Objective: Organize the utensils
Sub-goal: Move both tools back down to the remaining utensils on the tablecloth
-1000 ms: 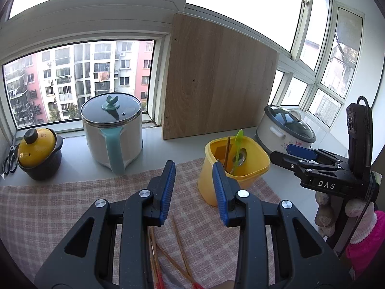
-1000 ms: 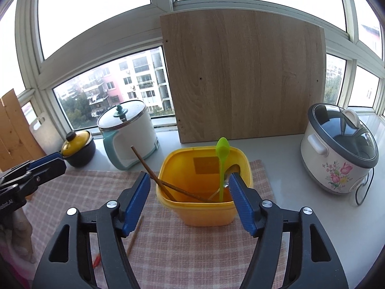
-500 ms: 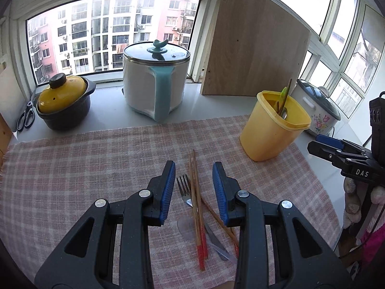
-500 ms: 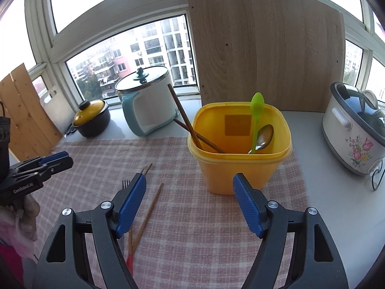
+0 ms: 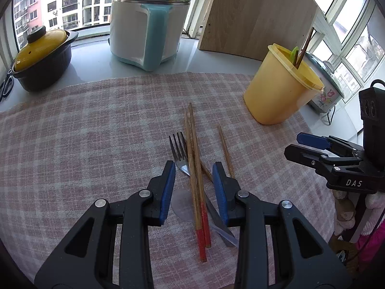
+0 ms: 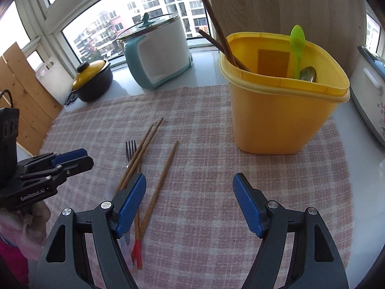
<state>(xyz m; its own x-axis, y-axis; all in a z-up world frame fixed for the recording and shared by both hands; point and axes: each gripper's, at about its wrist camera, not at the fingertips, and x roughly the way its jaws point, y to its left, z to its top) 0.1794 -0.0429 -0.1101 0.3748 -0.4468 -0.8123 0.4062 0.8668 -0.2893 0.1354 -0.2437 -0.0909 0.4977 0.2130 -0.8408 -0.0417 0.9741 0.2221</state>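
Observation:
A pair of red-tipped wooden chopsticks lies on the pink checked cloth, across a metal fork and a clear plastic spoon. A single chopstick lies just to their right. My left gripper hovers low over the pair. It is open, with the chopsticks between its jaws but untouched. My right gripper stands wide open over bare cloth, right of the single chopstick. The yellow container holds a green spoon, a metal spoon and dark chopsticks.
A white and teal cooker and a black pot with a yellow lid stand behind the cloth. A wooden board leans on the window. A flowered rice cooker sits right of the container. Scissors lie far left.
Both grippers have come down towards the cloth and tipped downward. The fork and chopsticks, at first barely seen, now lie right under the left jaws. The container looms closer in the right view.

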